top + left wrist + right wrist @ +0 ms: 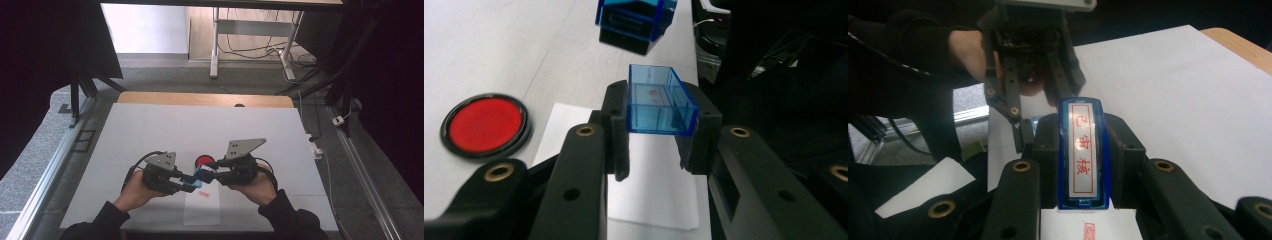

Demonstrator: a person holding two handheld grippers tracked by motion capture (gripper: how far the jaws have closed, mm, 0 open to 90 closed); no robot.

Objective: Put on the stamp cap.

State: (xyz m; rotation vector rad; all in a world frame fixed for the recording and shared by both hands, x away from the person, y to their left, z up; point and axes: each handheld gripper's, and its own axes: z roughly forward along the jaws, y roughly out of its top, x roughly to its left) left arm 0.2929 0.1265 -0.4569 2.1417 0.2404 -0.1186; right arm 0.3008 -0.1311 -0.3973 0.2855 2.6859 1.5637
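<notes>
Over the paper sheet [202,207] | left tool [656,150] clamps blue cap [659,102] | right tool [1083,160] clamps stamp [1082,150], characters legible

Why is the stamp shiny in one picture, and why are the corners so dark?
Right gripper view: lamp glare whitens the blue stamp's label. High view: black curtains darken the sides, the white table stays bright. Left gripper view: the clear blue plastic cap is sharp, the near claw arms blur.

Stamp body [636,22] cropped at top edge
</notes>
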